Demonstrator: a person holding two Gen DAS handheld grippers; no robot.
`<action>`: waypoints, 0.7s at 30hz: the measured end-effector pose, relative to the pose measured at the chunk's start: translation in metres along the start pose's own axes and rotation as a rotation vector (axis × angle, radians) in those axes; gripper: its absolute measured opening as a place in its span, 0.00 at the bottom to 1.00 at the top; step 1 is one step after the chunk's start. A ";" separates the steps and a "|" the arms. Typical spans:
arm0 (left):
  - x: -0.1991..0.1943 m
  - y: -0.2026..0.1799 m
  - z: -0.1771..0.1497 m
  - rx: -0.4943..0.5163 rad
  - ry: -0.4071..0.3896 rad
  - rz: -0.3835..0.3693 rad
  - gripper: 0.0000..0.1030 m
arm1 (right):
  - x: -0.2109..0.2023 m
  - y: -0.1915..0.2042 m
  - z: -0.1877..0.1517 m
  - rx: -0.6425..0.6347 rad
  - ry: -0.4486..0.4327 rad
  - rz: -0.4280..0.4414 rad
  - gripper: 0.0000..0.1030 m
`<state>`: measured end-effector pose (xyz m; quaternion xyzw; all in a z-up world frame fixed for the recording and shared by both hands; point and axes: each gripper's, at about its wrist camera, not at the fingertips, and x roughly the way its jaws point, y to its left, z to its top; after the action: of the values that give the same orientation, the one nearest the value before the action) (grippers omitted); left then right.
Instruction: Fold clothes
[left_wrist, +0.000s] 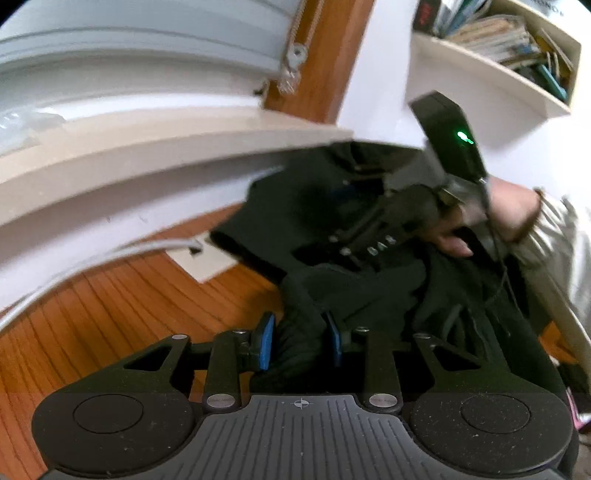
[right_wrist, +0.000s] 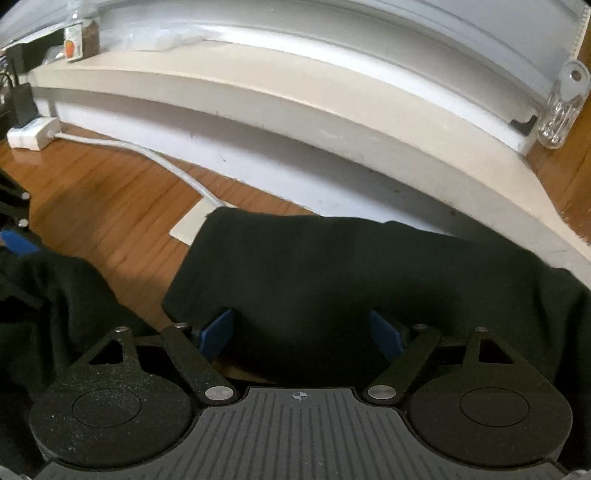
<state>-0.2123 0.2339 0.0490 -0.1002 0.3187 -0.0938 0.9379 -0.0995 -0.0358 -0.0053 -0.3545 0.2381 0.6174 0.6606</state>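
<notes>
A wooden floor (right_wrist: 110, 177) runs under a pale sill (right_wrist: 295, 96), with a white cable (right_wrist: 155, 155) trailing to a plug block (right_wrist: 31, 134) and a bookshelf (left_wrist: 517, 44) on the wall off to one side.

The left gripper (left_wrist: 300, 341) is pinched on a bunched ridge of the black garment (right_wrist: 332, 277); its blue pads (left_wrist: 266, 341) press the dark cloth from both sides. The right gripper (right_wrist: 300, 334) stands wide, its pads (right_wrist: 218, 332) clear of the cloth. The fabric lies under and between them, but nothing is clamped. In the left view the person's hand (left_wrist: 491, 218) holds the right gripper over the heap.

Outward from the jaws, the garment lies mostly on the floor. One flat panel spreads toward the sill, just over a sheet of paper (right_wrist: 188, 225). A second mass lies to the left by the other gripper. The cloth is dark and blurred, so I cannot tell a sleeve from a hem.

The step in hand seems to be a regrip: the left keeps its hold while the right seeks a new edge. To do it well, the right should take a clean edge or corner, not a mid-panel bunch, and bite only one layer. The left should keep light tension so the panel stays flat. Lift enough to clear the paper, or it may drag along.
</notes>
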 end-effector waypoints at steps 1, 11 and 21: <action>0.001 0.000 0.000 -0.004 0.001 -0.001 0.32 | 0.001 -0.002 -0.002 0.021 -0.006 0.001 0.81; 0.002 -0.002 -0.001 0.010 -0.007 0.015 0.33 | -0.009 -0.015 -0.023 0.145 -0.051 0.018 0.14; -0.002 -0.005 0.002 0.036 -0.067 0.089 0.27 | -0.091 -0.071 -0.019 0.110 -0.197 -0.385 0.03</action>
<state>-0.2133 0.2299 0.0532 -0.0723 0.2893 -0.0542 0.9530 -0.0386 -0.1085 0.0636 -0.2947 0.1338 0.4974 0.8049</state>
